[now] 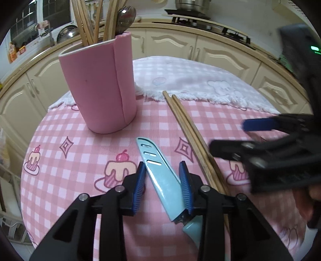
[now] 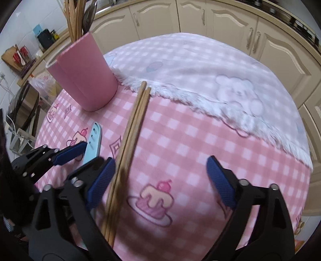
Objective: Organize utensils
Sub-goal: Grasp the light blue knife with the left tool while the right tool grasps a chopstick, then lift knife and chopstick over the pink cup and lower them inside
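While my left claw [image 1: 162, 163] sits loose around the blue knife [image 1: 166, 180] and my right claw [image 2: 160, 158] gapes wide over two chopsticks [image 2: 133, 122], both things lie on the table [image 1: 60, 130]. Farther back, the pink cup [image 1: 96, 86] already holds other sticks [image 1: 80, 20].

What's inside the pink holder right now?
The pink holder holds several wooden chopsticks and a metal spoon, all standing upright. Its wall hides their lower ends and anything else at the bottom.
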`<state>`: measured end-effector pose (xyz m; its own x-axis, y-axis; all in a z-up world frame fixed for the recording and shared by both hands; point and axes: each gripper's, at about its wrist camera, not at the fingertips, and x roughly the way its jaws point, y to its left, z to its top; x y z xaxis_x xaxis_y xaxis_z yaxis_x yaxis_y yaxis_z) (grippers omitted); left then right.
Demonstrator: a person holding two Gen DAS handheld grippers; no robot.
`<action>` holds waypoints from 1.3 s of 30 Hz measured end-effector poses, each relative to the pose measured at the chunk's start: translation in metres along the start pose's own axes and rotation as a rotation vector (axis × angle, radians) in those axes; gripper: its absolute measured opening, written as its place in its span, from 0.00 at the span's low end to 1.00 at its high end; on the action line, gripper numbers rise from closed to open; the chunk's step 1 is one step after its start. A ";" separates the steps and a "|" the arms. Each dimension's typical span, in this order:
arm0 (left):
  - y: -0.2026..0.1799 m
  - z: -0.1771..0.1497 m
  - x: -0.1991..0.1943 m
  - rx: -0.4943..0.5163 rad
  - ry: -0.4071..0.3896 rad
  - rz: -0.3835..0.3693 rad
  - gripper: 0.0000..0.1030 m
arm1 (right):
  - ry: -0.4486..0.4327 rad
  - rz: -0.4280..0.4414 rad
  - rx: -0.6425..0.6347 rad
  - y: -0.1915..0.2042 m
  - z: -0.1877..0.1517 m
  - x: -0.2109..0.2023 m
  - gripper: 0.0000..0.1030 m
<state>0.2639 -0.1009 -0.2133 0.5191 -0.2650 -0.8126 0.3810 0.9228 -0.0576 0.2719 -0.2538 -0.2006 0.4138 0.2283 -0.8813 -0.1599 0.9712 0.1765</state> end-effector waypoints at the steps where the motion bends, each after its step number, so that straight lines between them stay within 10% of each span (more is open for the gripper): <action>1: 0.002 -0.002 -0.001 0.007 0.000 -0.007 0.31 | 0.007 -0.010 -0.008 0.001 0.001 0.003 0.79; 21: 0.012 -0.010 -0.007 0.073 0.015 0.025 0.33 | 0.039 -0.148 -0.106 0.026 0.021 0.021 0.58; 31: 0.002 -0.003 -0.005 0.082 0.059 0.028 0.27 | 0.047 -0.087 -0.124 0.034 0.030 0.022 0.08; 39: -0.011 -0.009 -0.006 0.174 0.075 0.066 0.34 | 0.055 -0.078 -0.088 0.023 0.024 0.017 0.07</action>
<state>0.2496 -0.1069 -0.2128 0.4909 -0.1779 -0.8529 0.4779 0.8735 0.0928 0.2971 -0.2255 -0.2010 0.3790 0.1462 -0.9138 -0.2081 0.9756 0.0697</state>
